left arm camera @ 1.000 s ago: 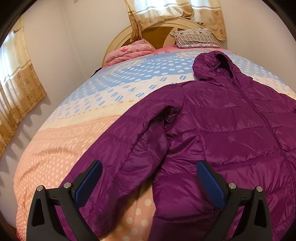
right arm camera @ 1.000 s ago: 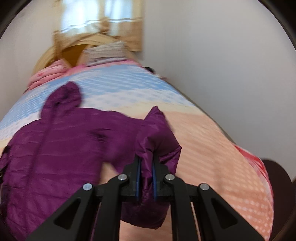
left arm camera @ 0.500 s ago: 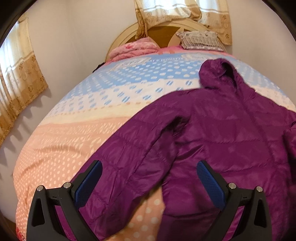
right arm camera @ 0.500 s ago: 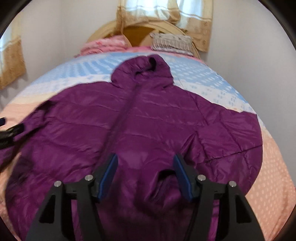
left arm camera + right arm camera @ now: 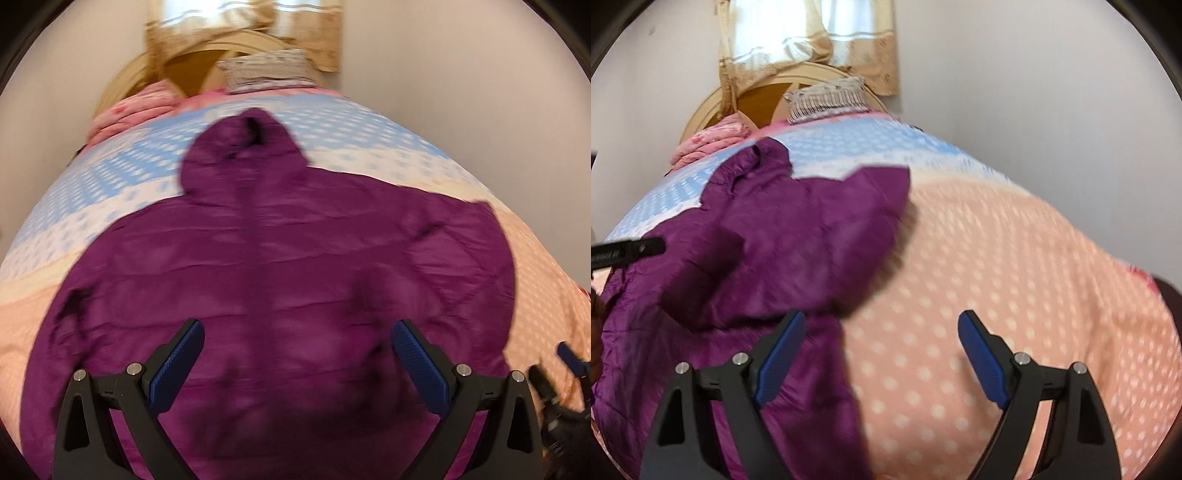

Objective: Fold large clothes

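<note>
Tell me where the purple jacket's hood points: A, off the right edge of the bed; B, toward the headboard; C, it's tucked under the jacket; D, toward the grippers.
B: the hood of the purple jacket lies at its far end, toward the headboard and pillow.

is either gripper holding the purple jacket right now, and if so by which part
Nothing is held. The left gripper hangs open above the purple jacket, and the right gripper's jaws are opening with nothing between them.

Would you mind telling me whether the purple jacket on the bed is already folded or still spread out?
Mostly spread: the purple jacket lies flat on the bed, hood toward the headboard. Only one sleeve is turned up toward the hood.
</note>
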Action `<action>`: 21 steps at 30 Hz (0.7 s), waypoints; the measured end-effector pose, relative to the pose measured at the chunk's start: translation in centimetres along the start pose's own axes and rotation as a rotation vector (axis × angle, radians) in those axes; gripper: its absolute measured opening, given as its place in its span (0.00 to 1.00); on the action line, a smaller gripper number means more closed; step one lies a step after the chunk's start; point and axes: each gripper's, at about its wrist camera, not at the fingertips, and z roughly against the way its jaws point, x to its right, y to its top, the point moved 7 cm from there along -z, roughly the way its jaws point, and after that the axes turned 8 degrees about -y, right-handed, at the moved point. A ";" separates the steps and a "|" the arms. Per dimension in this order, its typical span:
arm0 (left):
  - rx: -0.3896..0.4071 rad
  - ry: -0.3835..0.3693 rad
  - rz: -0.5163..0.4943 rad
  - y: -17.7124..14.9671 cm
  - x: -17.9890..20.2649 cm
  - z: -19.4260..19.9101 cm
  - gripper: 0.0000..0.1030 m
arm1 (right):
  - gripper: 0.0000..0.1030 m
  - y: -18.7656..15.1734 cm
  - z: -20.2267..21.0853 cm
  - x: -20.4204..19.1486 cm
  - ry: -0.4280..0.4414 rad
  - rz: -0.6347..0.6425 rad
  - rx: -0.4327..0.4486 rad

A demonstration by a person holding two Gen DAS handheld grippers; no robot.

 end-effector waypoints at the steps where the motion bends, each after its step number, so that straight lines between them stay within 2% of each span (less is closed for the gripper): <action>1: -0.013 -0.009 -0.017 -0.1 1.0 -0.7 0.99 | 0.84 -0.3 -0.1 0.1 0.001 -0.001 -0.003; 3: -0.033 -0.011 -0.052 -0.5 2.4 -2.1 0.97 | 0.84 -1.2 -0.2 0.6 0.014 -0.004 -0.004; 4: -0.036 -0.009 -0.060 -0.6 2.6 -2.5 0.89 | 0.84 -1.4 -0.4 0.5 0.019 -0.002 -0.006; 5: -0.047 -0.009 -0.064 -0.9 2.7 -3.0 0.54 | 0.84 -1.6 -0.6 0.4 0.017 0.002 -0.009; 6: -0.092 -0.038 -0.060 -1.3 2.7 -3.9 0.11 | 0.84 -1.9 -0.4 0.8 0.017 0.005 -0.011; 8: -0.114 -0.063 -0.025 -1.6 1.7 -4.4 0.09 | 0.84 -2.3 -0.7 1.0 0.024 0.009 -0.018; 16: 0.104 0.044 -0.028 0.9 -3.4 3.3 0.08 | 0.85 -3.2 -0.9 0.9 0.011 0.035 -0.002; 18: 0.126 0.077 -0.020 0.8 -5.0 4.4 0.08 | 0.86 -3.4 -1.0 0.7 0.004 0.046 0.007; 21: 0.112 0.148 -0.025 -0.2 -7.9 4.3 0.08 | 0.88 -3.6 -1.0 0.4 -0.011 0.059 0.018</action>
